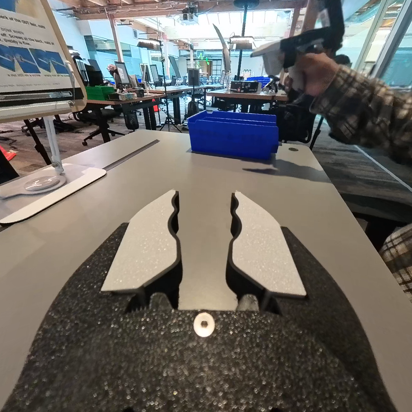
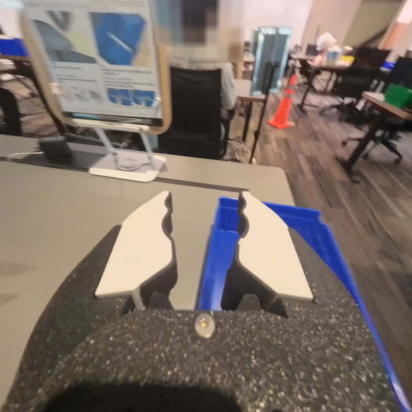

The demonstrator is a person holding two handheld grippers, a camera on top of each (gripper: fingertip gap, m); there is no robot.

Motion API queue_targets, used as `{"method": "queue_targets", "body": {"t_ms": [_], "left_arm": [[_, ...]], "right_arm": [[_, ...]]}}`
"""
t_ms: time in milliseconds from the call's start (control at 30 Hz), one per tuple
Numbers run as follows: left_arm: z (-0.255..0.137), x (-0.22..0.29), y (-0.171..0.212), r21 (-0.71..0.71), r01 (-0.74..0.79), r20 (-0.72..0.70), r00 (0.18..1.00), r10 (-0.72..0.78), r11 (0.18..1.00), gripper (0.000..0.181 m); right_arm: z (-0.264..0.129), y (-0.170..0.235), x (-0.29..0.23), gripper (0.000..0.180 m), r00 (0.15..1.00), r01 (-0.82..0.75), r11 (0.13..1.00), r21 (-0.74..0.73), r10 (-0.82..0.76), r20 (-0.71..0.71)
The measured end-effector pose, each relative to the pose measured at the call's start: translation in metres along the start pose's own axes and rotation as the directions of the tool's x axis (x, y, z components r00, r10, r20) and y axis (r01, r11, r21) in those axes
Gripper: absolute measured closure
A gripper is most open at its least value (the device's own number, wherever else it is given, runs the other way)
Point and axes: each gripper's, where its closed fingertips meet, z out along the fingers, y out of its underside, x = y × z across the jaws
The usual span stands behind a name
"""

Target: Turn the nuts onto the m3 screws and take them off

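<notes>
A blue plastic bin (image 1: pixel 231 138) stands at the far side of the grey table (image 1: pixel 133 200). My left gripper (image 1: pixel 204 195) is open and empty, low over the table and short of the bin. My right gripper (image 2: pixel 204 195) is open and empty, held above the bin's left wall (image 2: pixel 211 256). The right gripper also shows in the left wrist view (image 1: pixel 296 48), raised high in a hand with a plaid sleeve, above and right of the bin. No screws or nuts show; the inside of the bin is hidden in both views.
A tablet-style stand with an instruction sheet (image 1: pixel 33 55) sits on a white base (image 1: pixel 55 185) at the table's left; it also shows in the right wrist view (image 2: pixel 100 66). An orange cone (image 2: pixel 283 107), chairs and other desks stand beyond. The table's right edge drops to the floor.
</notes>
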Motion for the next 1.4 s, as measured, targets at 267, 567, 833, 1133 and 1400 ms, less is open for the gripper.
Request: {"method": "queue_targets", "body": {"t_ms": [267,567,833,1133,1400], "left_arm": [[-0.002,-0.004,0.001,-0.001,-0.001,0.014,1.0,0.001,1.0,0.137],[-0.005,-0.011,0.004,-0.008,0.009,0.032,0.999,-0.008,1.0,0.137],[-0.006,-0.016,0.008,-0.026,0.019,0.055,0.998,-0.018,0.999,0.137],[-0.053,-0.012,-0.031,-0.029,-0.003,0.204,0.979,0.009,1.0,0.138],[-0.193,-0.024,-0.086,-0.2,-0.041,0.476,0.869,0.134,0.979,0.139]], "right_arm": [[0.025,0.038,-0.161,0.114,0.911,-0.111,0.98,0.163,0.034,0.412],[0.078,0.086,-0.225,0.108,0.854,-0.192,0.967,0.167,0.081,0.514],[0.085,0.099,-0.226,0.111,0.876,-0.121,0.978,0.169,0.025,0.482],[0.082,0.104,-0.227,0.109,0.887,-0.048,0.986,0.162,-0.032,0.462],[0.079,0.105,-0.236,0.107,0.873,-0.042,0.987,0.157,-0.04,0.487]]}}
